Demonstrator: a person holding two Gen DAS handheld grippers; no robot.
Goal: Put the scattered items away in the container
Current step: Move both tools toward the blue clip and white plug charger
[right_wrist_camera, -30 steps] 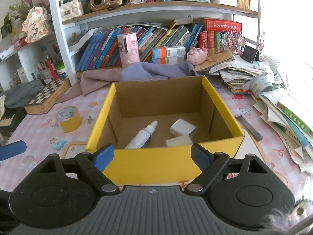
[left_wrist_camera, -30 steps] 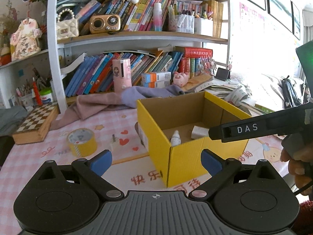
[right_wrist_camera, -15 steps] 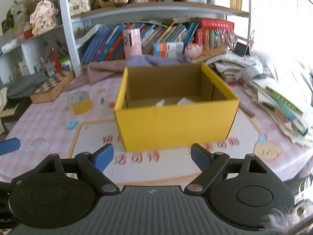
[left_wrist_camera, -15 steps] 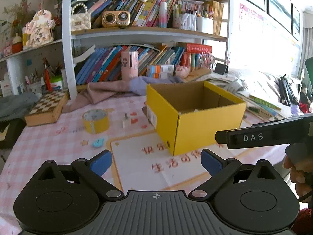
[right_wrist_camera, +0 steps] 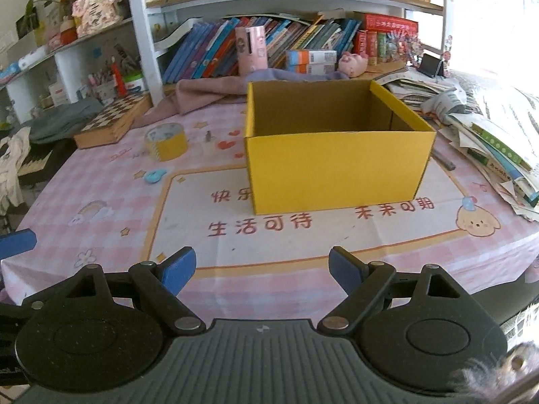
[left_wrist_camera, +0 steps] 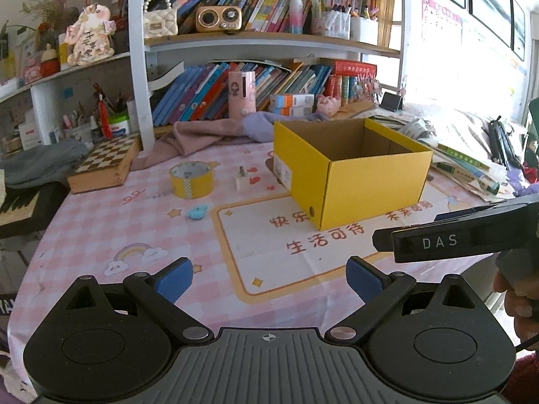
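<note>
A yellow cardboard box (right_wrist_camera: 337, 165) (left_wrist_camera: 357, 185) stands open-topped in the middle of the pink tablecloth; its contents are hidden from here. Left of it lie a yellow tape roll (left_wrist_camera: 191, 179) (right_wrist_camera: 166, 141), a small white item with a dark top (left_wrist_camera: 241, 179) (right_wrist_camera: 207, 140) and a small turquoise piece (left_wrist_camera: 197, 211) (right_wrist_camera: 154, 175). My left gripper (left_wrist_camera: 269, 279) hangs open and empty over the near part of the table. My right gripper (right_wrist_camera: 262, 271) is open and empty too, well short of the box. Its side shows at the right of the left wrist view.
A chessboard box (left_wrist_camera: 104, 163) and folded cloth (left_wrist_camera: 205, 134) lie at the back left. Stacked papers and books (right_wrist_camera: 488, 124) crowd the right side. A bookshelf (left_wrist_camera: 269, 77) rises behind. A dark pen (right_wrist_camera: 444, 162) lies right of the box. The table's front edge is close below both grippers.
Both grippers have pulled back from the box toward the table's front edge. The box looks smaller and its inside items are out of sight. Jaws stayed open.
</note>
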